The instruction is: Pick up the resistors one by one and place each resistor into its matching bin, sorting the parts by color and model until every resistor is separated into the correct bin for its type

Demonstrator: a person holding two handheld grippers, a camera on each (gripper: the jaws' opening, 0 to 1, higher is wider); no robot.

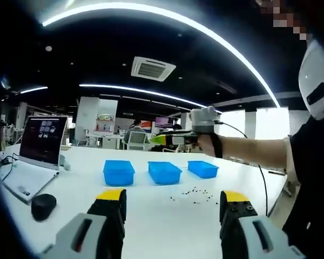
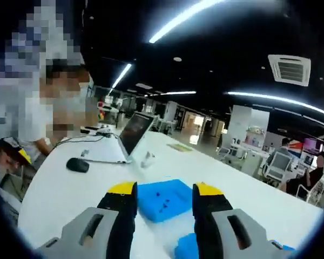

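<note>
While both tools [image 1: 171,202] [image 2: 164,195] hang released, sorting awaits; next move: descend onto one loose resistor [image 1: 195,193] on bench [image 1: 151,216] before bins [image 1: 164,172]

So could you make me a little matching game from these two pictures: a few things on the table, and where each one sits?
Things:
1. laptop
2. mouse
3. loose resistors
4. blue bins

Places:
A. three in a row across the middle of the white table
B. scattered in front of the bins
C. open, at the table's left end
D. dark, just in front of the laptop

Pairs: 1-C, 2-D, 3-B, 4-A
</note>
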